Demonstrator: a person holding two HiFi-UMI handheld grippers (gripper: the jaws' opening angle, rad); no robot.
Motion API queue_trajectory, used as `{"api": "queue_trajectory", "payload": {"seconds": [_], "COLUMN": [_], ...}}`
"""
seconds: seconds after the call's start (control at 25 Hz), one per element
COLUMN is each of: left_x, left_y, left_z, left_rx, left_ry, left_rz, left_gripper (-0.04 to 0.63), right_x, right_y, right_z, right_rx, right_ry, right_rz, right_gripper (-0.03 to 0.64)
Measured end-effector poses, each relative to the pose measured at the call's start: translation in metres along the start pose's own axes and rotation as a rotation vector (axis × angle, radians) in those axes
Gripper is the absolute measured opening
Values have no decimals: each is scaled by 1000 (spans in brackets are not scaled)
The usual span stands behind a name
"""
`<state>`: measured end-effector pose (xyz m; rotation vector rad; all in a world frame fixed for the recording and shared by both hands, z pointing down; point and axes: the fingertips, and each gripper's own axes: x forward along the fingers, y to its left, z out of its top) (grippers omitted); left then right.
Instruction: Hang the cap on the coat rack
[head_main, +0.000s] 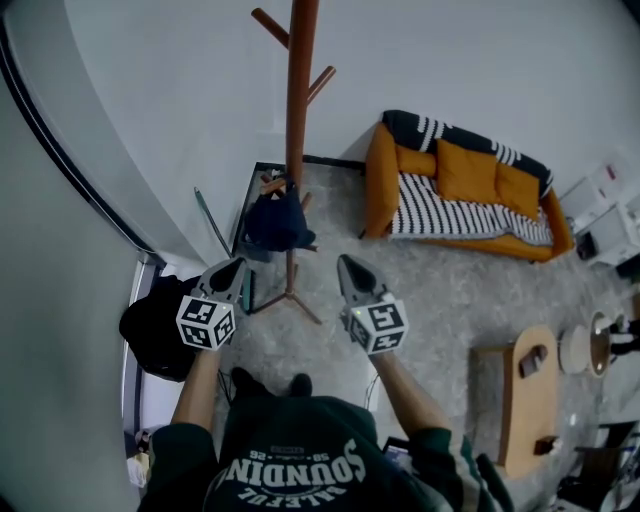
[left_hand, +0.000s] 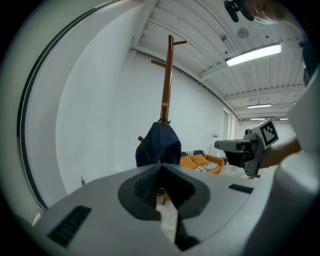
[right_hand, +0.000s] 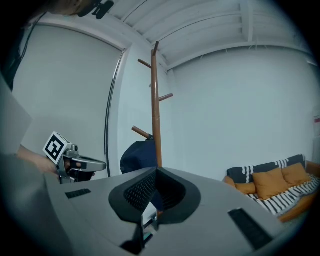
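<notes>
Cap (head_main: 278, 222) hanging on low peg of coat rack (head_main: 297, 100), far centre beside curved wall; task looking done. Left gripper (head_main: 228, 272) and right gripper (head_main: 350, 268) hovering near, short of rack base. Both are keeping jaws pressed together, gripping nothing, probably held back so cap hangs undisturbed. Orange sofa (head_main: 460, 190) sitting far right, wooden table (head_main: 528, 400) near right, black bundle (head_main: 155, 325) lying left. Nothing blocking rack.
</notes>
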<state>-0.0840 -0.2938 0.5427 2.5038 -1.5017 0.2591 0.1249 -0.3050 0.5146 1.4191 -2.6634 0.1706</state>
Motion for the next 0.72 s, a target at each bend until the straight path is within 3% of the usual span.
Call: {"api": "queue_trajectory", "payload": {"seconds": [0.72], "left_x": [-2], "left_y": [2], "left_z": [-4], "left_rx": [-13], "left_ry": [3], "left_rz": [13], "left_gripper": [0], "right_x": [9], "right_y": [8], "right_z": [5], "right_rx": [6], "right_ry": [-32], "right_rz": [40], "right_gripper": [-2]}}
